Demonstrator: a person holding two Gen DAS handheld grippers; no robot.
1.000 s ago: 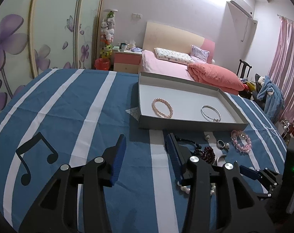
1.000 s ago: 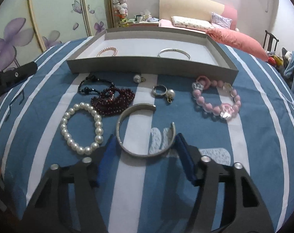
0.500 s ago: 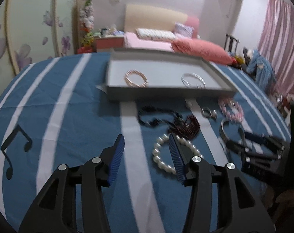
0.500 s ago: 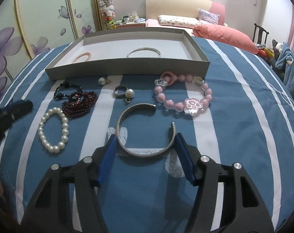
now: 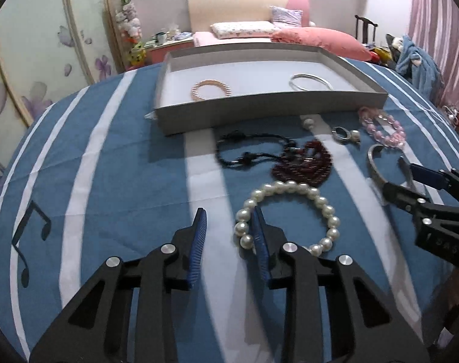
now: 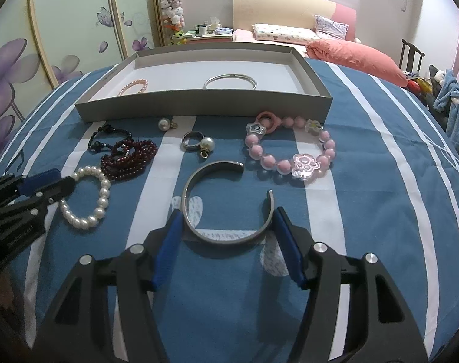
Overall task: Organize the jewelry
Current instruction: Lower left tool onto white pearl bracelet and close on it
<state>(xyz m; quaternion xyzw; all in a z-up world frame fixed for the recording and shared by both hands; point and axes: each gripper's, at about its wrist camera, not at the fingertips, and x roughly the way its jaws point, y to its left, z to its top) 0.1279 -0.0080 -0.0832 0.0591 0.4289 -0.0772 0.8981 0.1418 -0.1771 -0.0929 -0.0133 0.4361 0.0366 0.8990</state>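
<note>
The left gripper (image 5: pixel 229 236) is closing its jaws over the near side of the pearl bracelet (image 5: pixel 287 214), not yet clamped. The right gripper (image 6: pixel 226 236) has its jaws apart around the silver cuff (image 6: pixel 226 202) on the desk. Next, both probably pinch, lift, and carry to the tray (image 6: pixel 199 106).
</note>
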